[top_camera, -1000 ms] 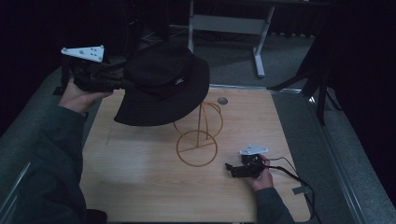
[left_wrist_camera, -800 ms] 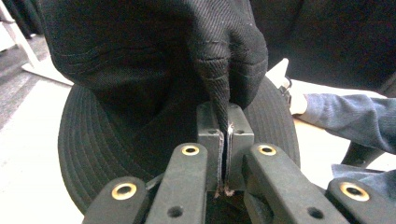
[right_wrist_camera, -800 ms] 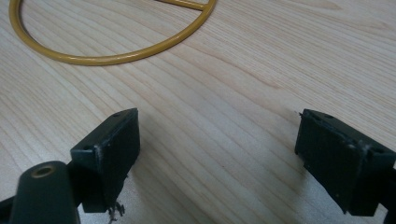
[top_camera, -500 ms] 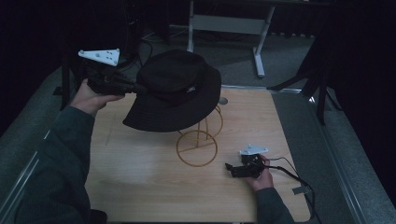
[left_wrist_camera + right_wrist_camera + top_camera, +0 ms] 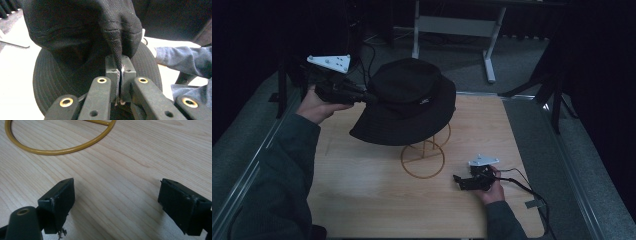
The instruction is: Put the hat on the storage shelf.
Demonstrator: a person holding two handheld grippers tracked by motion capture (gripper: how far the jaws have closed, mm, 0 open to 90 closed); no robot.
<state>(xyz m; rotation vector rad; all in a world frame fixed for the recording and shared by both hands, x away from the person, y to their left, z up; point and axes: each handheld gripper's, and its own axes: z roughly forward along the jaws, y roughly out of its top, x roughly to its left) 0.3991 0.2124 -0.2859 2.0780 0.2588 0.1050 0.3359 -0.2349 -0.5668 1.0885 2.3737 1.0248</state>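
A black bucket hat (image 5: 409, 105) hangs in the air over a gold wire hat stand (image 5: 424, 155) on the wooden table (image 5: 362, 195). My left gripper (image 5: 367, 97) is shut on the hat at its left side, held level by the hand at the upper left. In the left gripper view the jaws pinch a fold of the hat (image 5: 75, 40) fabric, with the left gripper (image 5: 121, 68) tips pressed together. My right gripper (image 5: 458, 180) rests low on the table at the front right, open. In the right gripper view the right gripper (image 5: 117, 197) has bare wood between its pads, and the stand's ring base (image 5: 60, 143) lies just ahead.
A metal frame leg (image 5: 489, 50) stands on the grey floor beyond the table's far edge. A cable (image 5: 532, 192) trails from the right gripper toward the front right corner. A sleeve (image 5: 182, 60) shows at the right of the left gripper view.
The left hand has carried the hat to the right, from the table's left side to above the wire stand. The right gripper has stayed put.
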